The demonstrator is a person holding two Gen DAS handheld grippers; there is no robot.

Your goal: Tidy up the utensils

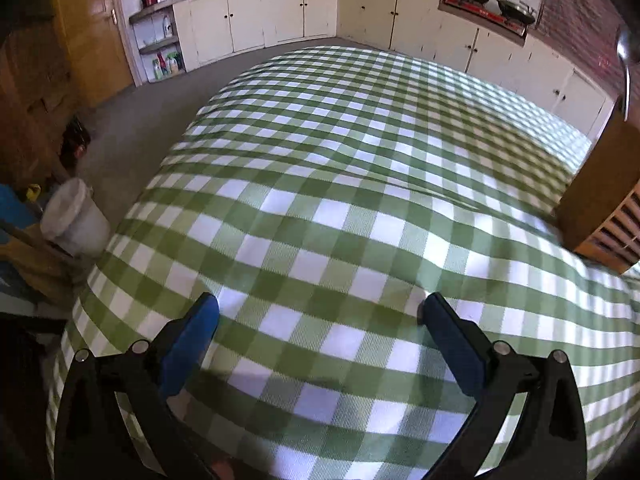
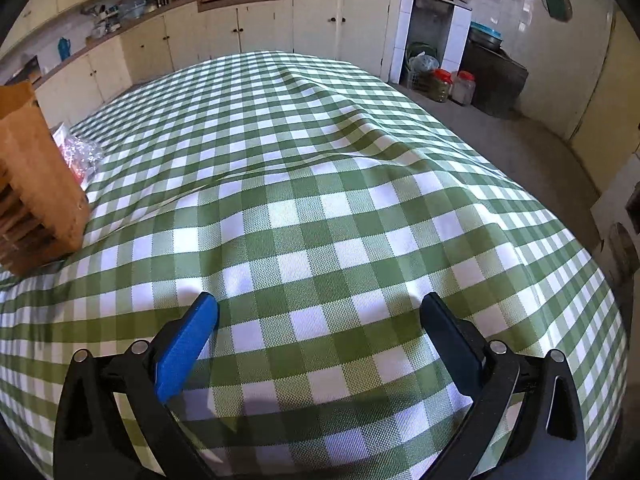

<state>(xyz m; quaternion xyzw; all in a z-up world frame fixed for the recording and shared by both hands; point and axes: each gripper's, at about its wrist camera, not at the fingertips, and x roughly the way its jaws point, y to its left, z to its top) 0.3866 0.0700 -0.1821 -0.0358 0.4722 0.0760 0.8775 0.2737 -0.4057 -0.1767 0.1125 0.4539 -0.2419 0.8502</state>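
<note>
A wooden utensil holder with slatted sides stands on the green checked tablecloth at the right edge of the left wrist view. A metal spoon sticks up out of it. The holder also shows at the left edge of the right wrist view. My left gripper is open and empty, low over the cloth, left of the holder. My right gripper is open and empty, low over the cloth, right of the holder.
A crinkled clear plastic bag lies on the tablecloth behind the holder. A white bucket stands on the floor off the table's left edge. Kitchen cabinets and a stove with pans line the far wall. Jars stand on the floor.
</note>
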